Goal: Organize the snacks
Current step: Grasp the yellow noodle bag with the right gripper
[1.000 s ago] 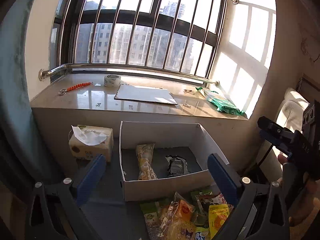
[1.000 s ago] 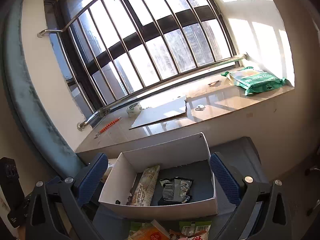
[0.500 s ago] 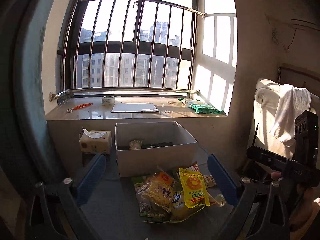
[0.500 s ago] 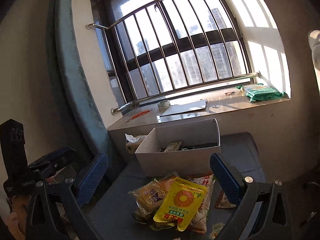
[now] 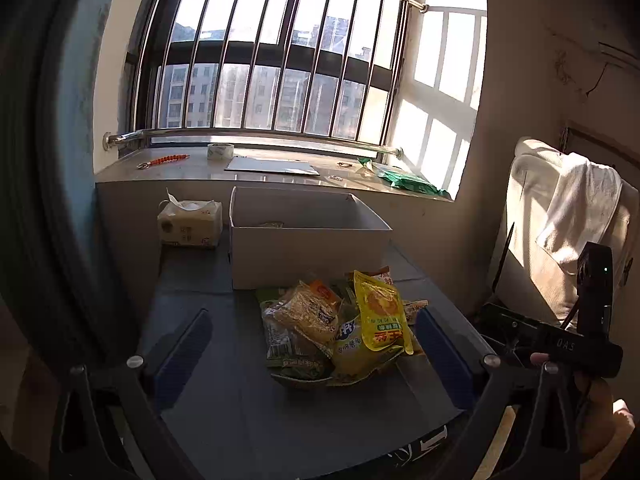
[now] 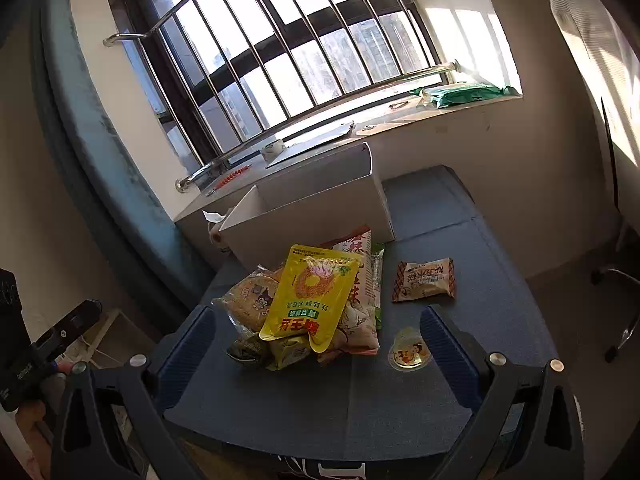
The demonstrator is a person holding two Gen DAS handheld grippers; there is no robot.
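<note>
Tabletop (image 6: 460, 368) lies bare between snack pile (image 6: 308, 304) and near edge.

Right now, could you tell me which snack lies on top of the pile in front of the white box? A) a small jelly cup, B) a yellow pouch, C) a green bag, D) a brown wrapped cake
B: the yellow pouch lies across the top of the pile, while the jelly cup and brown wrapped cake sit apart on the table.

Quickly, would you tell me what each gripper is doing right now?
Left gripper: open, holding nothing.
Right gripper: open, holding nothing.
</note>
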